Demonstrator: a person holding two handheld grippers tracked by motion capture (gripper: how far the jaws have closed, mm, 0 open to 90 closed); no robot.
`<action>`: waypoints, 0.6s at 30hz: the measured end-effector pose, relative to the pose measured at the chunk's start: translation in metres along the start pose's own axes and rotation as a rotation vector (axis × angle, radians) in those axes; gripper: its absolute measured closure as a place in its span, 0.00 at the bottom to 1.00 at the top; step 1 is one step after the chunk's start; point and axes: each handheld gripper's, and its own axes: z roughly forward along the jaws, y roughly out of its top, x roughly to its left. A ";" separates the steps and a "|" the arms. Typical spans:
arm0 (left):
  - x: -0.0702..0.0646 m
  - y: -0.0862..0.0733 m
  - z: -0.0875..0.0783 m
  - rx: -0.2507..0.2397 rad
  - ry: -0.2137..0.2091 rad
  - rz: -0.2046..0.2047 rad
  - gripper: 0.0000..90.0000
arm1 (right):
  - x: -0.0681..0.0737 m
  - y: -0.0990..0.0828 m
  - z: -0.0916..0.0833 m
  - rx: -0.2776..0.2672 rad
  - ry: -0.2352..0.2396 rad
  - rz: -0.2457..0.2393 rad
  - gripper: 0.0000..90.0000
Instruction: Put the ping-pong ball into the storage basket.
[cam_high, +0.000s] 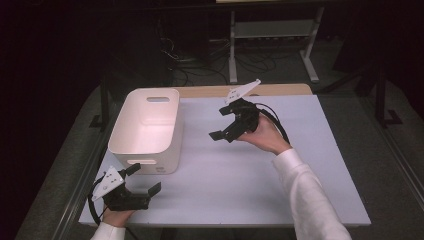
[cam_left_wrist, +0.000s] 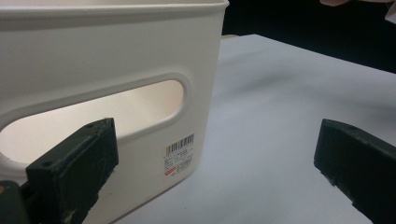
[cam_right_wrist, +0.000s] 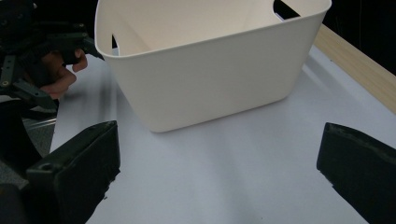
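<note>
The white bin (cam_high: 146, 131) is sitting at the surface's (cam_high: 240, 180) left side. The left claw (cam_high: 141, 179) is hovering released just beside its near handle wall; the right claw (cam_high: 223, 123) is hanging released, facing it.

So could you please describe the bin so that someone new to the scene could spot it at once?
Find the white table; on its left half stands the bin, just ahead of the left gripper. It is an open, cream-white plastic tub with an oval handle slot in each end and a small barcode label low on the near end.
</note>
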 end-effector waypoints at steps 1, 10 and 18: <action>0.000 0.000 0.000 -0.001 0.000 0.000 0.00 | 0.000 -0.002 -0.001 0.000 0.002 -0.001 0.00; 0.000 0.000 -0.001 0.012 0.003 0.012 0.00 | -0.002 -0.020 -0.008 -0.030 0.003 0.067 0.00; -0.001 0.000 0.000 0.007 -0.004 0.012 0.00 | -0.003 -0.037 -0.016 -0.029 -0.021 0.076 0.00</action>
